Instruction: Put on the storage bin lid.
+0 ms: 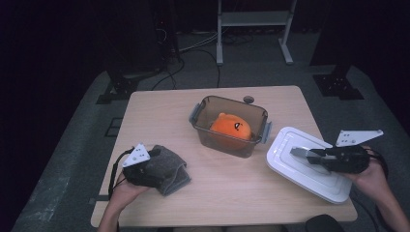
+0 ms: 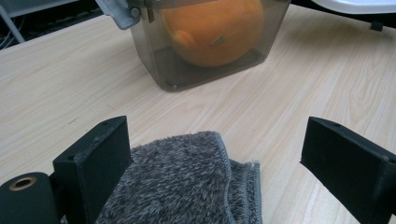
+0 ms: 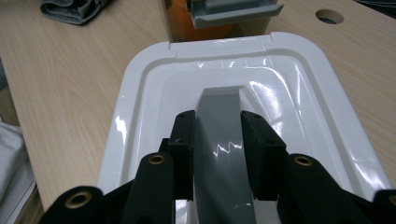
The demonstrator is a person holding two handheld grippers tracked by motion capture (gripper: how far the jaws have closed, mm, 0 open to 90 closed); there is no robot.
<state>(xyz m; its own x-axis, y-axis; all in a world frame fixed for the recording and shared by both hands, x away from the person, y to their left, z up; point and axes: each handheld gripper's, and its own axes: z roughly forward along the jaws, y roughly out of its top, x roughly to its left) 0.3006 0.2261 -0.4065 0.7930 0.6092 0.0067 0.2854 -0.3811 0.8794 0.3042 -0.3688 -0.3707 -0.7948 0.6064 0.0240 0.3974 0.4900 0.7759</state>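
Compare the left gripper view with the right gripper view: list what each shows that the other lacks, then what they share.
Left gripper view alone: the left gripper with its black jaws standing wide open either side of the fluffy grey folded cloth, none of them pressing on it.

Right gripper view alone: the right gripper shut on the grey handle of the white plastic lid, and a round hole in the tabletop.

Both: the light wooden table, the smoky clear plastic container holding the orange plush toy, the grey cloth and the white lid.
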